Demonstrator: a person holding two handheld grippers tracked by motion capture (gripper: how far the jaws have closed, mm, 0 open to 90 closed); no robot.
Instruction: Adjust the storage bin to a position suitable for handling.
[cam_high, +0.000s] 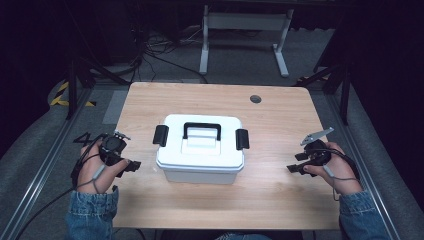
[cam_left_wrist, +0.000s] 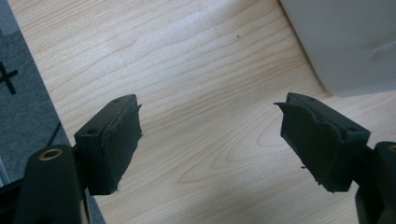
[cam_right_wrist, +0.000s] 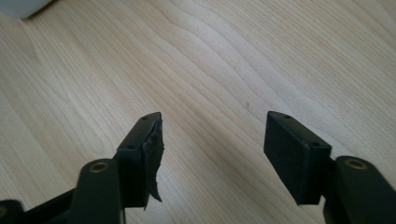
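Observation:
A white plastic box (cam_high: 200, 150) with a black carry handle (cam_high: 202, 130) and a black latch on each end stands shut in the middle of the wooden table (cam_high: 280, 120). My left gripper (cam_high: 133, 165) is held low at the box's left side, open and empty. In the left gripper view its jaws stand wide apart (cam_left_wrist: 208, 140) over bare wood, with a corner of the box (cam_left_wrist: 345, 42) at top right. My right gripper (cam_high: 294, 169) hovers to the right of the box, also open and empty (cam_right_wrist: 212, 149).
A round cable hole (cam_high: 255, 99) sits near the table's far right edge. Beyond the table are a white desk frame (cam_high: 244, 30) and cables on the floor. Metal rails run along both sides of the table.

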